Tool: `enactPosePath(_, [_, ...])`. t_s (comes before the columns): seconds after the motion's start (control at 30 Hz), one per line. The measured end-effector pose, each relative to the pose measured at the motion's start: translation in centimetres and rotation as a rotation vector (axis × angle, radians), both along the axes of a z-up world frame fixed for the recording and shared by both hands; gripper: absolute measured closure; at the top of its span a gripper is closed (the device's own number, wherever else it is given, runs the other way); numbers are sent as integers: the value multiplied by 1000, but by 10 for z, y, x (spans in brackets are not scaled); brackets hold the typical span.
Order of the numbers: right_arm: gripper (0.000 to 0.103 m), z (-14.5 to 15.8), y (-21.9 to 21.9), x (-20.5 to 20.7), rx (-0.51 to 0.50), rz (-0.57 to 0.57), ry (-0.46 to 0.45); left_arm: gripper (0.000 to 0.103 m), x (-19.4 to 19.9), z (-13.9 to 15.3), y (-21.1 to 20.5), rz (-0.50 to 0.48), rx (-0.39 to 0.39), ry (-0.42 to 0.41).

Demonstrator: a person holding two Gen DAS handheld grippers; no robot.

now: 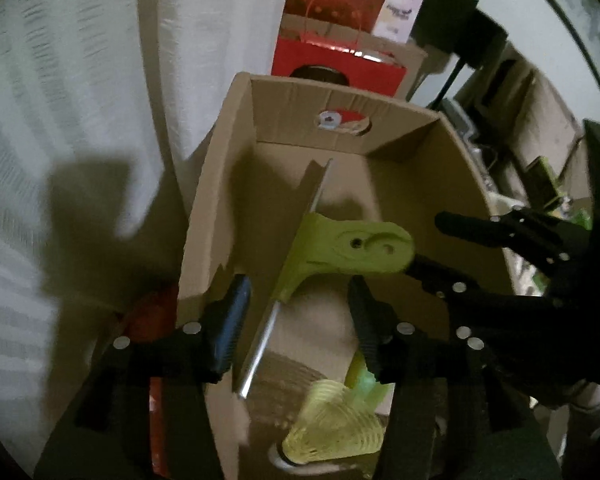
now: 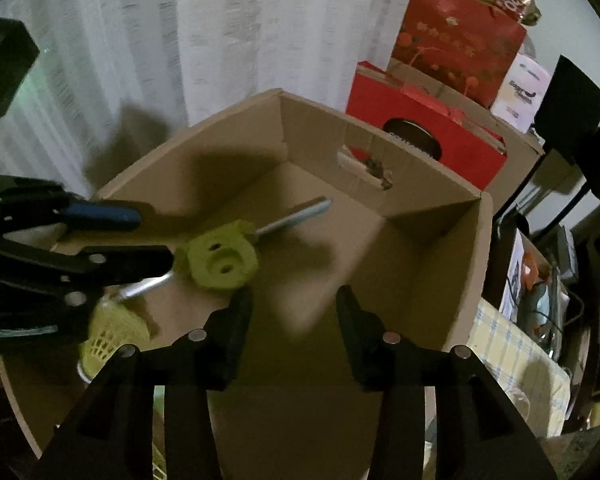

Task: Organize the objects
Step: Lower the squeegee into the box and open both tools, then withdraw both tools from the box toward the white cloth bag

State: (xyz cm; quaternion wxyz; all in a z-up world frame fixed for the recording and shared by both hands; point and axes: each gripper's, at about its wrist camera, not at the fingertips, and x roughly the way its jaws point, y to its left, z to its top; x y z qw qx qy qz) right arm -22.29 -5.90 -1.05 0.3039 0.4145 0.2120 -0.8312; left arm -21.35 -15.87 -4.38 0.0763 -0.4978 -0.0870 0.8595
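Note:
An open cardboard box (image 1: 204,216) (image 2: 460,264) stands in front of me. A lime-green plastic piece on a silver metal rod (image 1: 352,248) (image 2: 220,260) hangs over the box interior, blurred. My left gripper (image 1: 296,320) is open, its fingers either side of the rod without touching it. My right gripper (image 2: 292,316) is open and empty over the box; it shows in the left wrist view (image 1: 440,248) beside the green piece. A yellow-green mesh item (image 1: 332,424) (image 2: 112,336) lies at the box's near end.
White curtains (image 1: 60,120) hang behind and left of the box. Red gift bags (image 2: 428,128) and stacked cartons stand behind it. A cluttered shelf (image 2: 540,300) and a checked cloth lie to the right. A red object (image 1: 152,316) sits left of the box.

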Motion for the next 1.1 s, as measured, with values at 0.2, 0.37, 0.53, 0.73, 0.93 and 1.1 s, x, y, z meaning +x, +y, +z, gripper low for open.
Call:
enactPosePath(0.2, [50,7,7,9,-32,-15,-4,50,12,9,-2,11,32,27])
enactPosePath(0.37, [44,18,19,18,-64,-41,9,42,18,17,1,8,42,43])
enactPosePath(0.53, [42,31,36,28,-76,-74,33,35,28,25,5,16,60,56])
enactPosePath(0.73, [34,42,61,38,-110,-121,43,26,46,35,14,17,45,87])
enactPosePath(0.93, [32,42,82,53,-114,-161,70,26,59,36,25,24,6,103])
enactPosePath(1.1, [31,40,93,60,-126,-185,57,26,67,37,33,24,-6,103])
